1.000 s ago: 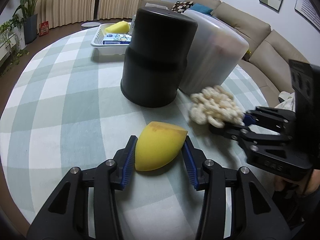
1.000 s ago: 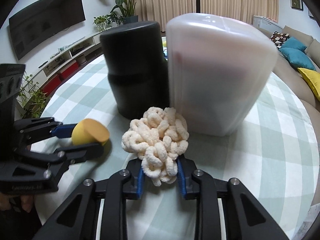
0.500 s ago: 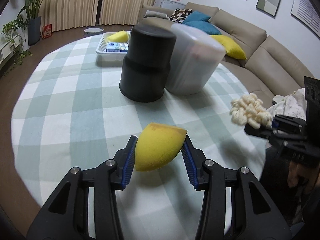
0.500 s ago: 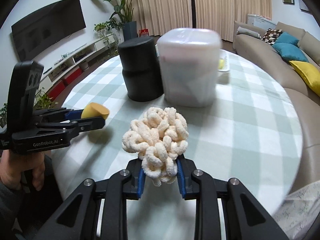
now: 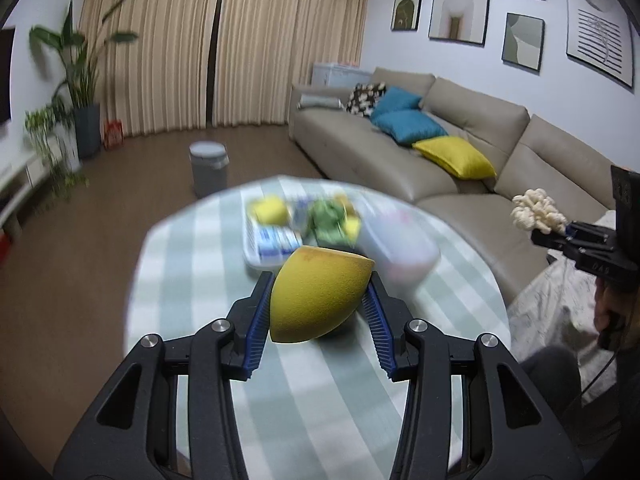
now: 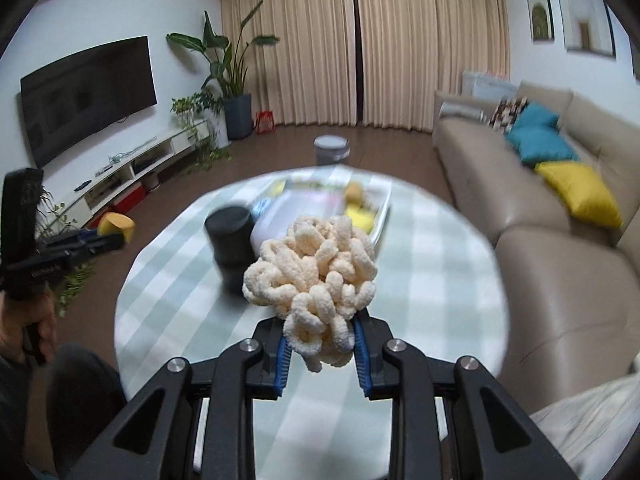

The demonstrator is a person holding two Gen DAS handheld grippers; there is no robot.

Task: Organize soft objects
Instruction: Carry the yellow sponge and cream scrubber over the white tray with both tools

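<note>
Aloft, left gripper (image 5: 318, 296) clamps yellow sponge (image 5: 316, 294); right gripper (image 6: 320, 338) apparently pinches cream chenille tuft (image 6: 316, 268).

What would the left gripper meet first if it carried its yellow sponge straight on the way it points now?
Probably the white tray of items on the checked table, just beyond the yellow sponge held in the left gripper; blur leaves depth uncertain.
</note>
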